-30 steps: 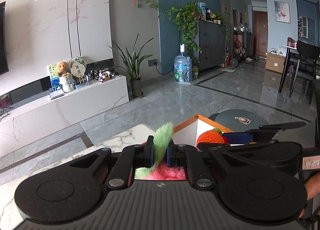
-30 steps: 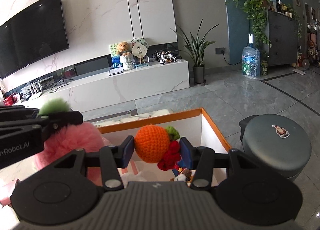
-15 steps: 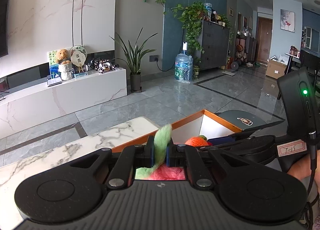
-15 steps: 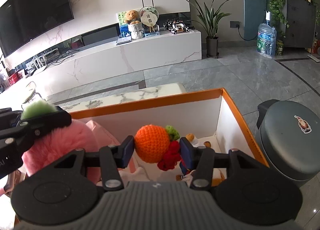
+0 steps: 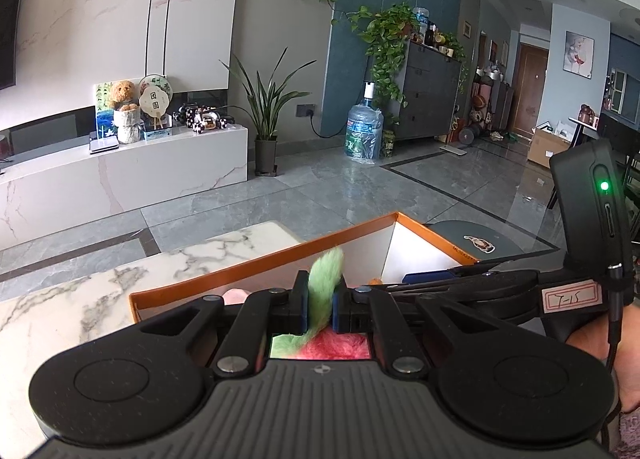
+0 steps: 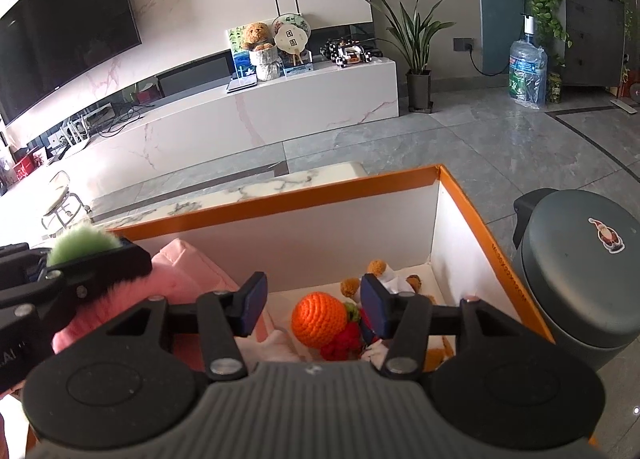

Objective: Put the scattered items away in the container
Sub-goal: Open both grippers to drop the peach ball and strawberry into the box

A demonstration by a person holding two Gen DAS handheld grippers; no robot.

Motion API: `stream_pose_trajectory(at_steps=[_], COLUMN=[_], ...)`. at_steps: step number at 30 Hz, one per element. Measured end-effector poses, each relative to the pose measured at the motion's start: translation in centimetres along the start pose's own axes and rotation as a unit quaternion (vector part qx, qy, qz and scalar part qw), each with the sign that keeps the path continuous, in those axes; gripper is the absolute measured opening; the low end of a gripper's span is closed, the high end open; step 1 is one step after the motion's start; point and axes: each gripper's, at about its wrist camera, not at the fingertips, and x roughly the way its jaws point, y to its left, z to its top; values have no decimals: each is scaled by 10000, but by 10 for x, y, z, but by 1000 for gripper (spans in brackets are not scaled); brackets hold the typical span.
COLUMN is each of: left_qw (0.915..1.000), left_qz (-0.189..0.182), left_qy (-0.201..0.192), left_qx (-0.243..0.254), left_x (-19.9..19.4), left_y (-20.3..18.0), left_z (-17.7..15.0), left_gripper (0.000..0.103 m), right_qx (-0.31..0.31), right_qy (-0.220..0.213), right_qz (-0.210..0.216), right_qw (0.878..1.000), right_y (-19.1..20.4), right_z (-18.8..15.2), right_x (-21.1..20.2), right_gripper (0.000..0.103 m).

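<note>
Two grippers are poised over the orange-rimmed box [image 6: 280,201]. The right gripper [image 6: 312,309] has been spread, and the crocheted orange [image 6: 319,318], clamped between its pads a moment ago, now lies loose inside the box, beside other small toys on its floor. The left gripper [image 5: 320,301] is pressed together on the green tuft of a pink plush [image 5: 324,287], held above the box's near-left corner. One item is thus judged delivered; the plush is likely next.
</note>
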Motion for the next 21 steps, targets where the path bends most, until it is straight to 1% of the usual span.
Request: stream_pose_trajectory(at_steps=[3,4,7,11,14,18,21], left_qw=[9999,9998,9989,9970,9959,9951,9949], left_qz=[-117,-160,-365,-572,-631,-674,-627], left_qy=[-10,5,82,227,329,475,564], left_qx=[112,153,292,468,554,549,557], left_x=[-3,-4,-3,5,12,24,32], left_y=[-5,-8,-18,-32,-39,-43,-46], left_z=[3,3,2,-4,-10,-16,-21], left_gripper=[11,11,11,11,11,12,13], right_qx=[137,197,397,558,543,479,450], right_qy=[-188,-257,-424,-519,-535,-527,-531], right_qz=[-119,-164,-275,-296,-271,-228,-216], right_qw=[9997,9993,9979,9967,9967,9972,9973], right_y=[-8,-11,-21,-27,-27,-24,-24], right_z=[0,0,0,1,1,1,1], right_x=[-9,-12,-20,-25,-27,-28,-29], right_gripper=[56,58,59,59,59,59,59])
